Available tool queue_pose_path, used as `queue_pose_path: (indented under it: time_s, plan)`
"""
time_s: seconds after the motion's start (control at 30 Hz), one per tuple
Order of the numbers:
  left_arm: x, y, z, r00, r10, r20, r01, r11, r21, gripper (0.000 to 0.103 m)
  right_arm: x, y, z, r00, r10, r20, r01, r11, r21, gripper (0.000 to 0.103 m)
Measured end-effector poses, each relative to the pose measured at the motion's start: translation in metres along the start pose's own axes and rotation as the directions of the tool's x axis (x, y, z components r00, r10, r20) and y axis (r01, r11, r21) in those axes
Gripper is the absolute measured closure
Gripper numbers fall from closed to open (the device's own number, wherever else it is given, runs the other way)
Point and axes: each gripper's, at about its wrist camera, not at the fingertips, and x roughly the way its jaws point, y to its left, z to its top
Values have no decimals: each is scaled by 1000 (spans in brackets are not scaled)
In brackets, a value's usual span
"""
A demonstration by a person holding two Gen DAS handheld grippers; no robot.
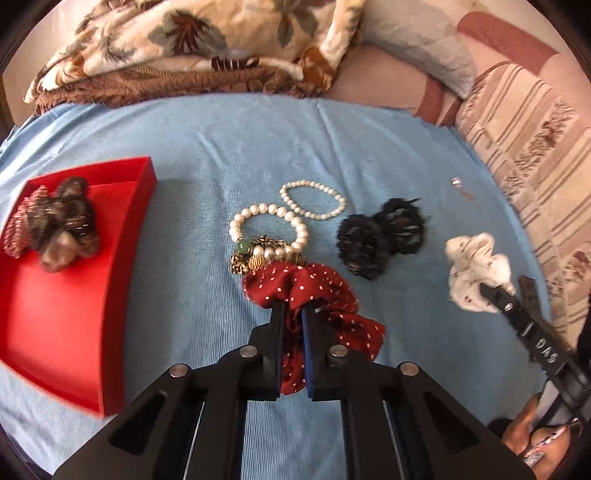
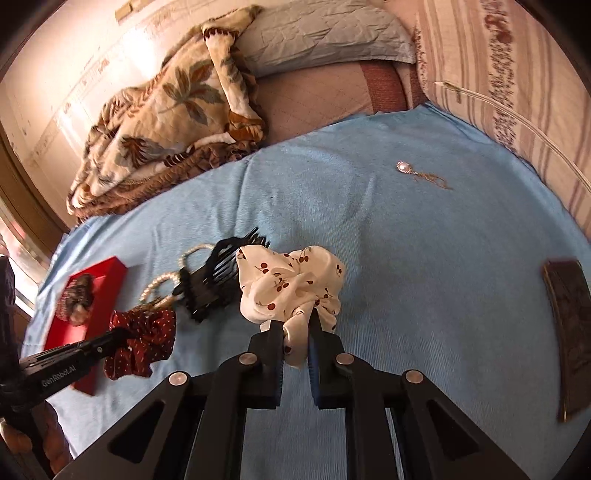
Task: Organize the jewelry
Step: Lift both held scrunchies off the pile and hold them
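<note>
My left gripper (image 1: 293, 308) is shut on a dark red polka-dot scrunchie (image 1: 325, 291) over the blue cloth; it also shows in the right wrist view (image 2: 144, 338). My right gripper (image 2: 297, 323) is shut on a white cherry-print scrunchie (image 2: 291, 284), seen from the left (image 1: 476, 266). A red tray (image 1: 70, 306) at the left holds a brown scrunchie (image 1: 62, 225) and a pink one (image 1: 20, 225). Two pearl bracelets (image 1: 269, 229) (image 1: 314, 199), a leopard scrunchie (image 1: 240, 260) and a black hair claw (image 1: 380, 236) lie in the middle.
A small earring with a chain (image 2: 421, 173) lies far right on the blue cloth (image 2: 424, 258). A dark flat box (image 2: 570, 332) sits at the right edge. A floral blanket (image 1: 192, 40) and pillows (image 2: 325, 33) lie behind.
</note>
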Motion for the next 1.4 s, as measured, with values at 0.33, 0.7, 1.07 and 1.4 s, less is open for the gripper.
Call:
queue_pose_path:
  time_s: [0.33, 0.7, 1.07, 1.4]
  plan:
    - [-87, -18, -44, 985, 5, 174, -24, 994, 106, 95, -70, -2, -47, 1000, 4, 29, -6, 997, 73, 91]
    - [-129, -30, -70, 973, -20, 229, -11, 991, 133, 95, -134, -4, -71, 994, -43, 105, 33, 995, 94, 91]
    - [-140, -41, -78, 968, -41, 248, 1, 987, 160, 95, -156, 6, -84, 988, -85, 129, 76, 994, 79, 91]
    - [-152, -40, -81, 959, -58, 277, 14, 987, 158, 95, -163, 11, -89, 987, -99, 126, 90, 993, 79, 91]
